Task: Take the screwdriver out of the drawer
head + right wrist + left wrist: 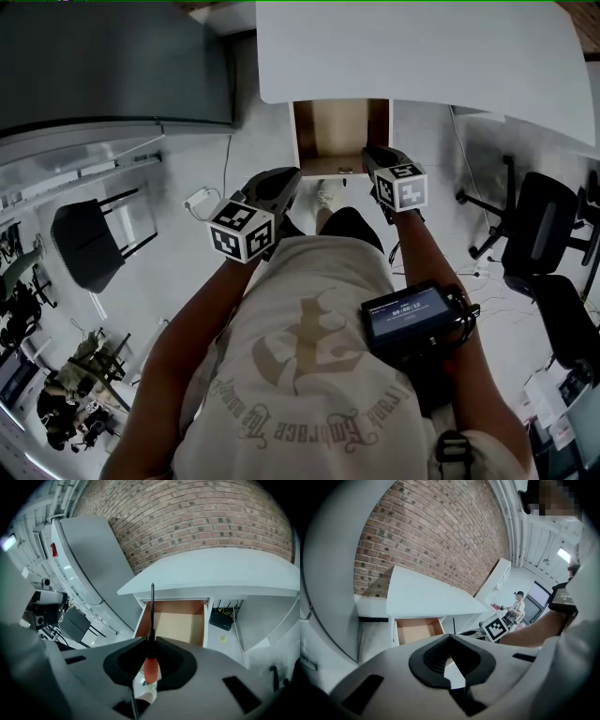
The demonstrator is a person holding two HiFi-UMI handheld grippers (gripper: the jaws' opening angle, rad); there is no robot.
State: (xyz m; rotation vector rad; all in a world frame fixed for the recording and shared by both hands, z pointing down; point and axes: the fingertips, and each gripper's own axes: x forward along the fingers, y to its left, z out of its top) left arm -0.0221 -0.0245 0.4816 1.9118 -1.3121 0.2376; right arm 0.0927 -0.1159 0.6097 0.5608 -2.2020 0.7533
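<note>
The screwdriver (150, 666) has an orange-red handle and a long black shaft that points up past the drawer's front edge. My right gripper (151, 641) is shut on it near where the handle meets the shaft. The drawer (176, 623) stands pulled out under the white table (211, 571), its tan bottom bare. In the head view the right gripper (378, 161) is held just in front of the drawer (333, 131). My left gripper (281, 184) hovers beside it to the left. Its fingertips (450, 637) meet with nothing between them.
A tall grey cabinet (112, 66) stands left of the table. A black chair (89, 239) is on the floor at left, an office chair (548, 234) at right. A black box with cables (220, 619) sits under the table, right of the drawer.
</note>
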